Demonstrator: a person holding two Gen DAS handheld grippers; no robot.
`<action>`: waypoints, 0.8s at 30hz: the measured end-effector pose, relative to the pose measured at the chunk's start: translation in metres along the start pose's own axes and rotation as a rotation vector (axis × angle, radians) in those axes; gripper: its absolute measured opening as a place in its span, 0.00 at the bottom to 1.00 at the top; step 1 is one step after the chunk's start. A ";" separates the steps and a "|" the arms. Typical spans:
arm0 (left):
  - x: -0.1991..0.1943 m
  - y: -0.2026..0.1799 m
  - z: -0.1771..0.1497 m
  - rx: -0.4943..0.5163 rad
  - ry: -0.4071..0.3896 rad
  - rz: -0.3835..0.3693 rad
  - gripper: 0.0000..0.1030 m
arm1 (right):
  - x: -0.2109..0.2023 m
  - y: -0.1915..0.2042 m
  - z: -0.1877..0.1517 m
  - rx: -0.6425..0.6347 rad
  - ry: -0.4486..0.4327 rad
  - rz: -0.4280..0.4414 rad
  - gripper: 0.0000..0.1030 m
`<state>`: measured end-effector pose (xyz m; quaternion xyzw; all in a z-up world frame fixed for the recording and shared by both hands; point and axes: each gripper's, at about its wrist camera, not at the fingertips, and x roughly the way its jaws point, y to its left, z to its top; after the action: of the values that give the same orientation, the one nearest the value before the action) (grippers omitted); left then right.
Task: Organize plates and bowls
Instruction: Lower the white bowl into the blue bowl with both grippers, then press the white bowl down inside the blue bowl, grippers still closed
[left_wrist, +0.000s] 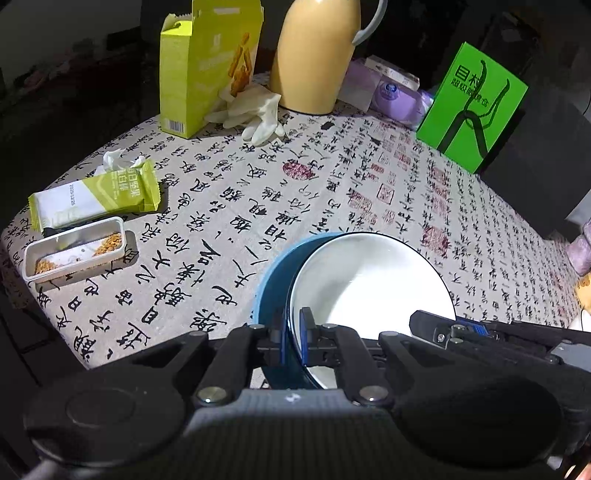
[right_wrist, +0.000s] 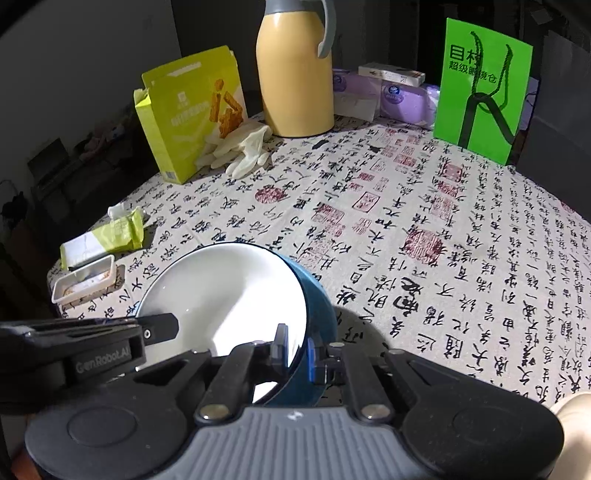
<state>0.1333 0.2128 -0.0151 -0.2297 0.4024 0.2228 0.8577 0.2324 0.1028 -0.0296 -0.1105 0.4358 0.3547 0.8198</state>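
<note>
A bowl (left_wrist: 365, 280), blue outside and white inside, is held by both grippers over the near part of the calligraphy tablecloth (left_wrist: 258, 192). My left gripper (left_wrist: 293, 332) is shut on its left rim, one pad inside and one outside. My right gripper (right_wrist: 297, 350) is shut on the bowl's (right_wrist: 225, 291) right rim the same way. The right gripper's finger shows at the bowl's right edge in the left wrist view (left_wrist: 436, 325); the left gripper's finger shows at the bowl's left in the right wrist view (right_wrist: 155, 325). No plates are in view.
At the back stand a yellow-green snack box (right_wrist: 192, 118), a tan jug (right_wrist: 295, 77), purple tissue packs (right_wrist: 402, 99) and a green card (right_wrist: 484, 88). White gloves (right_wrist: 240, 151) lie by the box. A snack wrapper (left_wrist: 99, 195) and a small white tray (left_wrist: 75, 254) lie at the left.
</note>
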 end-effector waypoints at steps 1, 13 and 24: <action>0.002 0.001 0.000 0.006 0.003 0.001 0.07 | 0.002 0.001 0.000 -0.003 0.005 -0.001 0.09; 0.010 -0.001 0.002 0.035 0.033 -0.020 0.08 | 0.008 0.000 -0.001 -0.039 0.004 -0.029 0.11; 0.010 0.002 0.002 0.015 0.038 -0.024 0.08 | 0.008 0.000 0.000 -0.039 0.021 0.006 0.14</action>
<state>0.1392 0.2175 -0.0216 -0.2321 0.4173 0.2054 0.8543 0.2354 0.1061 -0.0357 -0.1288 0.4377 0.3643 0.8119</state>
